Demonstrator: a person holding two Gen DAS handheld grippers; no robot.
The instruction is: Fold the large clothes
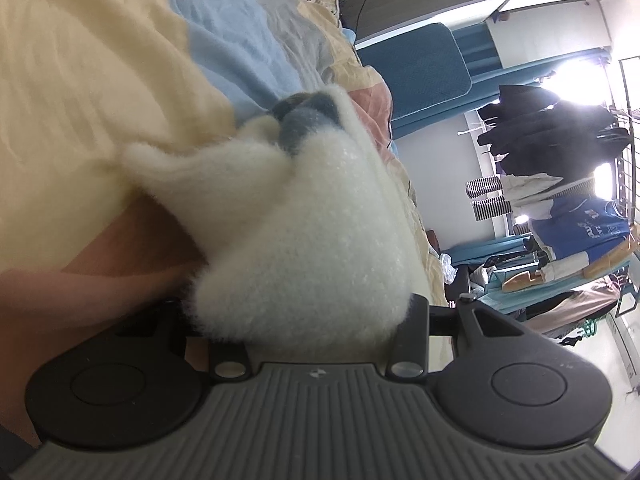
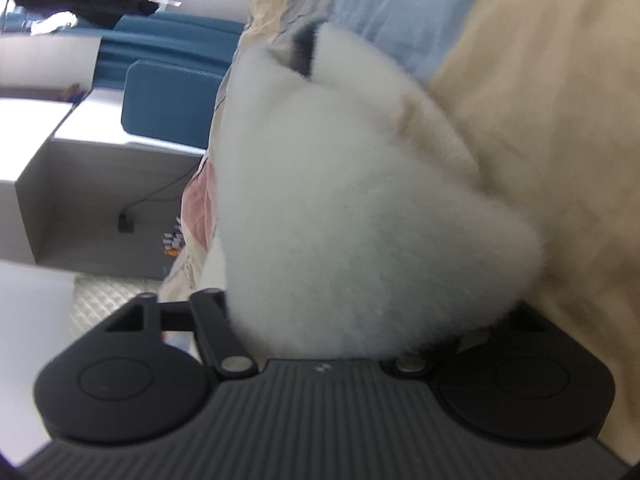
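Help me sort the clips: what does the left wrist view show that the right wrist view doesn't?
Only the left wrist view: a rack of hanging clothes by a bright window. Only the right wrist view: a grey cabinet with a plugged-in cable. Both: fluffy white garment bunched in front of the gripper, lying on the patchwork bedspread, and a blue chair.

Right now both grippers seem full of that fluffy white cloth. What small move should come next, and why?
Probably lift both bunches a little together. The left gripper and the right gripper each have a thick wad of the fluffy white garment between their fingers, and it lies bunched on the patchwork bedcover. Raising it should let the fabric hang out straight before folding. The fingertips themselves are hidden.
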